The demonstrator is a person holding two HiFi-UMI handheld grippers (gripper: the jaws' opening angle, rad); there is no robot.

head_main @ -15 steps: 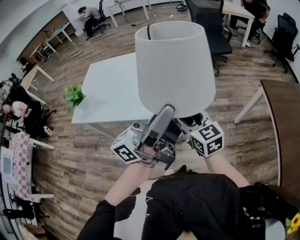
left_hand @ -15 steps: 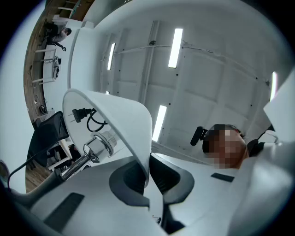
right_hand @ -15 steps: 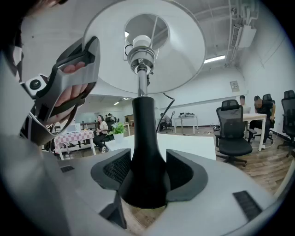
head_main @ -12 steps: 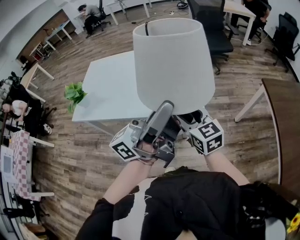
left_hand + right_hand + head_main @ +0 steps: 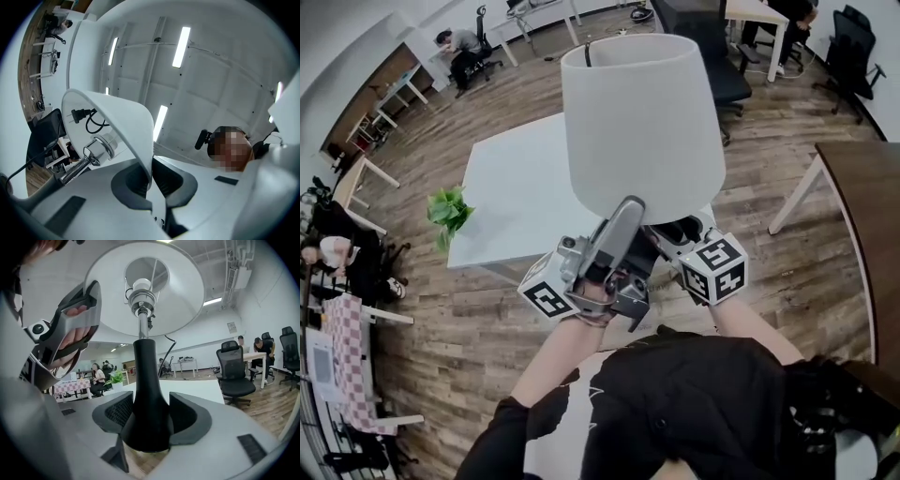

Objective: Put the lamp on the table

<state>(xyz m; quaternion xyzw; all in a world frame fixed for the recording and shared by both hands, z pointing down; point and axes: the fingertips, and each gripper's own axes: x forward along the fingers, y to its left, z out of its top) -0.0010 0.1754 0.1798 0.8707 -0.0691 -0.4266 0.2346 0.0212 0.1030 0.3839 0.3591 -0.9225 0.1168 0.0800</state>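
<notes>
Two tongs carry the lamp (image 5: 642, 122) upright in the air in front of me. My left tongs (image 5: 629, 210) tilt steeply upward and are pinched together on the lower rim of the shade (image 5: 123, 123), its thin edge caught between the pads. My left hand (image 5: 592, 302) sits low beneath them, the forearm rising from my body. My right tongs (image 5: 677, 234) lie about level, tipped slightly down, tucked under the shade just beside the left ones. Their jaws stand wide and press on both sides of the black flared base (image 5: 146, 425). My right forearm (image 5: 748, 330) runs up close alongside the left. Above the base a metal stem (image 5: 140, 317) goes up to the socket inside the shade, where a cord and plug (image 5: 77, 114) show. The lamp is held above the wood floor (image 5: 487, 309) at the near edge of the white bench (image 5: 520, 178), not yet set on it. A plant (image 5: 447, 208) stands by the bench's left corner.
</notes>
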